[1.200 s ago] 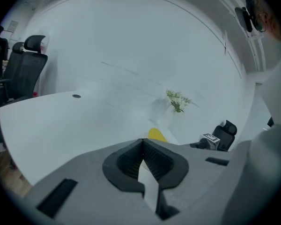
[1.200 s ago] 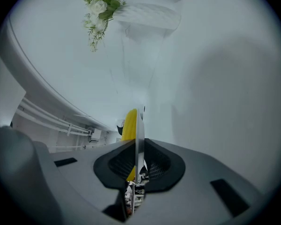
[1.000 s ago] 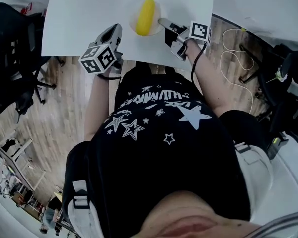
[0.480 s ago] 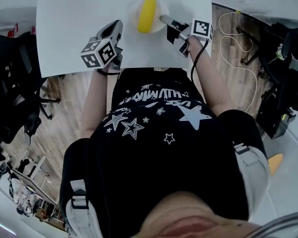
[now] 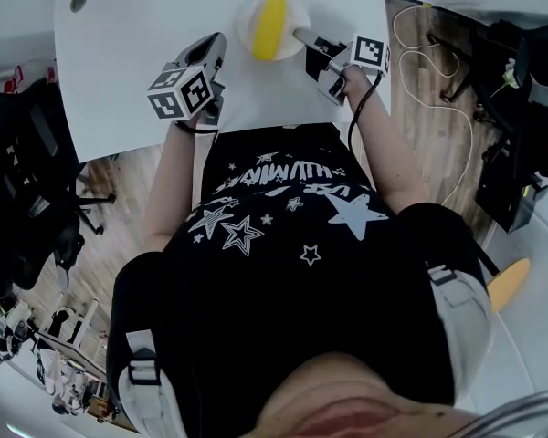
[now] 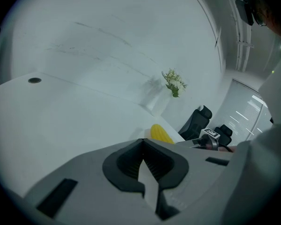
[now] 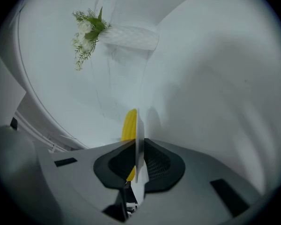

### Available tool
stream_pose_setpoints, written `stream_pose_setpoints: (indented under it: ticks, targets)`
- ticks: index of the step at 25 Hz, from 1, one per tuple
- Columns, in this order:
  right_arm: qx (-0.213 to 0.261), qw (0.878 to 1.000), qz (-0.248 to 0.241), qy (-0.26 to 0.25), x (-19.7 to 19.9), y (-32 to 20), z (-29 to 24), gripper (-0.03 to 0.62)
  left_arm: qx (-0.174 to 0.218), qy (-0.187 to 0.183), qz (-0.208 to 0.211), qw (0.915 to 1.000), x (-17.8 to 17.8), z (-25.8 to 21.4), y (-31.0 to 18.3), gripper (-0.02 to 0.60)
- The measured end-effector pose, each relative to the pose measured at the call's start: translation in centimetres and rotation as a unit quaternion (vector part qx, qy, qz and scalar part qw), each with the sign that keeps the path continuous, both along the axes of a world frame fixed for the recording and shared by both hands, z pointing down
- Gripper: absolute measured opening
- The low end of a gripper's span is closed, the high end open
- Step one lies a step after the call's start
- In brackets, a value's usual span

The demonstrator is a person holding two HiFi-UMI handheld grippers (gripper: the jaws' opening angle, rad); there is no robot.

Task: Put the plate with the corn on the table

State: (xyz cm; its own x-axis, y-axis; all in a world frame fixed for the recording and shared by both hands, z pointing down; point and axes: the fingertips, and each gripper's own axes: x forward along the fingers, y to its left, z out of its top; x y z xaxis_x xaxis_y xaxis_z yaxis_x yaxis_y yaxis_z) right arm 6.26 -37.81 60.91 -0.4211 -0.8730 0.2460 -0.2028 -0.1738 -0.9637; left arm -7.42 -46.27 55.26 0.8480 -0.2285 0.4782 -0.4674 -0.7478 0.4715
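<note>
Right tool (image 5: 301,36) clamped on plate (image 5: 245,27) rim, upper centre, keeping corn (image 5: 271,26) level for desk (image 5: 137,71) placement; left tool (image 5: 216,51) closed, empty.

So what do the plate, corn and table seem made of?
Plate: thin, white, smooth, likely plastic or melamine; its rim looks very slim edge-on. Corn: uniform yellow, ribbed, probably a plastic toy. Table: matte white, likely laminate board.
</note>
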Motion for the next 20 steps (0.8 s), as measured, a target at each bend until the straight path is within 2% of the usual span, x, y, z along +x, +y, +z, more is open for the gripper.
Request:
stream_pose_setpoints:
  ticks: [20]
  targets:
    - [-0.069,0.997,0.031,0.016,-0.3,-0.2,1.3,0.032,-0.018,0.014,0.023,0.9995,-0.2,1.3,-1.3,0.006]
